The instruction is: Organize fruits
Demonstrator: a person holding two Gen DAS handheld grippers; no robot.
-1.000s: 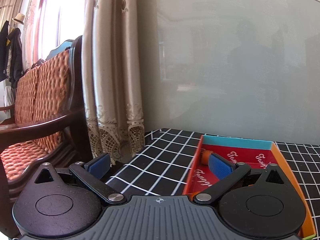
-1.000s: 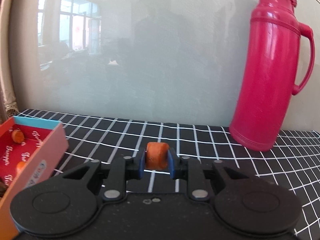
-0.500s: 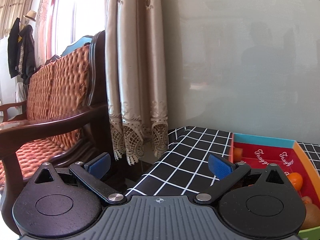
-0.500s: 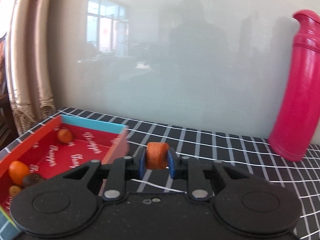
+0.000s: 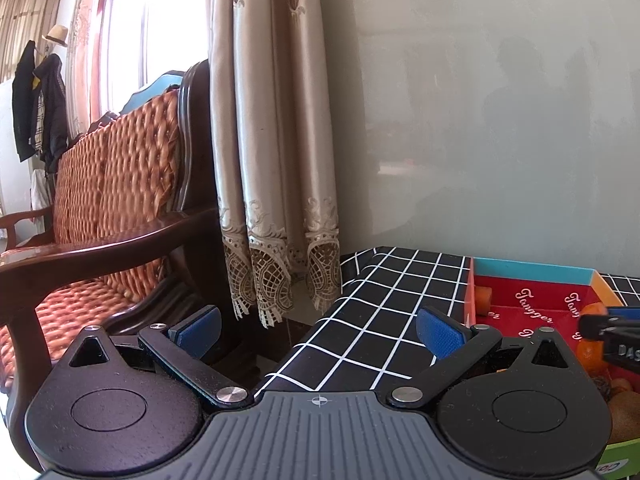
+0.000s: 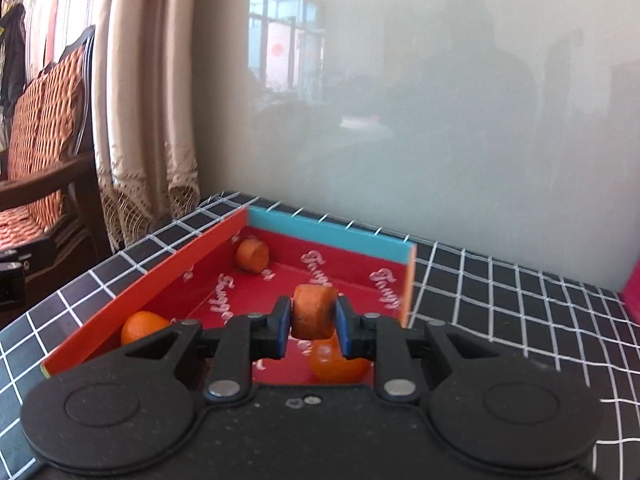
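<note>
Right wrist: right gripper (image 6: 313, 322) clamps carrot chunk (image 6: 313, 311) above box (image 6: 152, 284)

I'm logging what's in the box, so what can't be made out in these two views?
- Box near end: hidden by the right hand-held gripper in its own view.
- Brown fruits: cut by the left view's edge.
- Orange piece: is it still above the floor? Unclear.
- Red item: cropped.

A wooden armchair (image 5: 100, 216) stands beside beige curtains (image 5: 272, 140), near the checked tablecloth (image 5: 384, 312).
</note>
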